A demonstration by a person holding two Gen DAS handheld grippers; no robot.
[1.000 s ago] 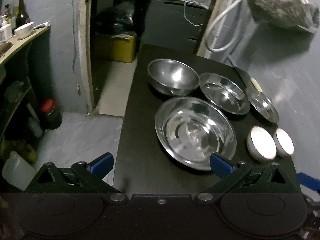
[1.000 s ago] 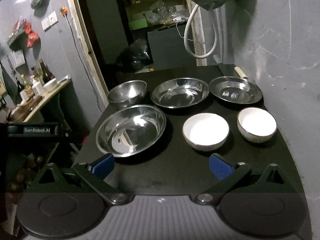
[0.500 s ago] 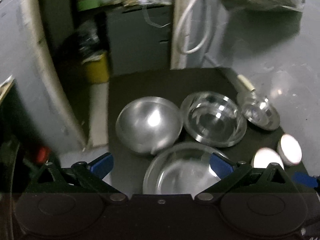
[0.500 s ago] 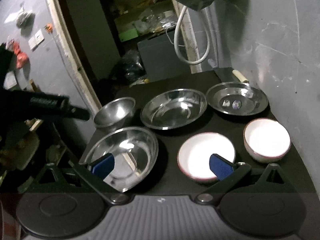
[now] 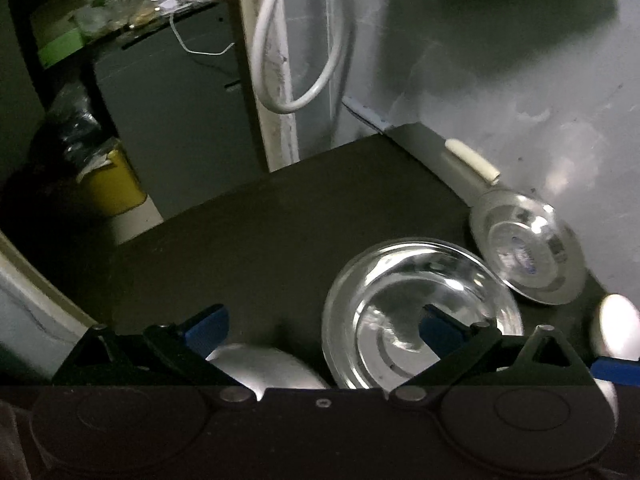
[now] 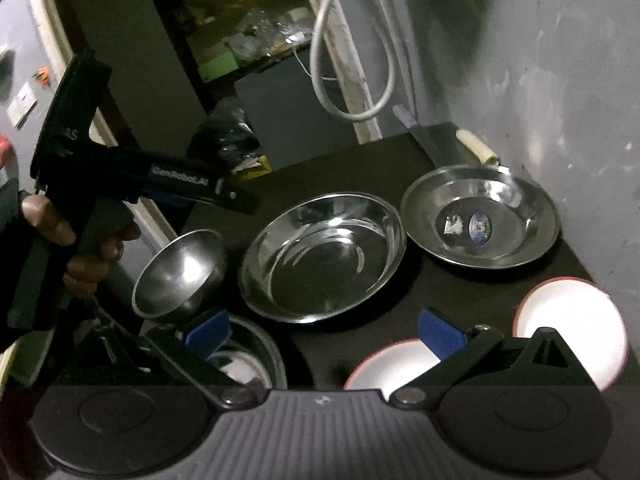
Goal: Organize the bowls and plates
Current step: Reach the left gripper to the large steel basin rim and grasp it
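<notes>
Landmark: the wide steel bowl [image 6: 322,256] sits mid-table on the black table [image 6: 460,292]; every place below is given from it.
Left gripper: the left gripper [image 5: 322,320] hangs above the table with its blue-tipped fingers [image 5: 206,326] spread wide and nothing between them; its right finger overlaps the wide steel bowl [image 5: 420,312] in the left wrist view.
Left hand: a hand [image 6: 86,256] grips the handle of that tool, up and to the left of the wide steel bowl in the right wrist view.
Right gripper: the right gripper [image 6: 322,330] is also wide open and empty, hovering over the table's near edge in front of the wide steel bowl.
Deep steel bowl: the deep steel bowl [image 6: 180,274] stands just left of the wide one, rims close.
Steel plate: the steel plate [image 6: 480,216], with stickers inside, lies just right of it, near the wall [image 6: 540,80].
Large steel bowl: the large steel bowl [image 6: 248,360] lies in front and left, partly behind the right gripper's left finger.
White bowls: one white bowl [image 6: 394,364] sits in front and right, with the second white bowl [image 6: 572,328] farther right.
White hose: a white hose [image 6: 352,80] loops on the wall behind.
</notes>
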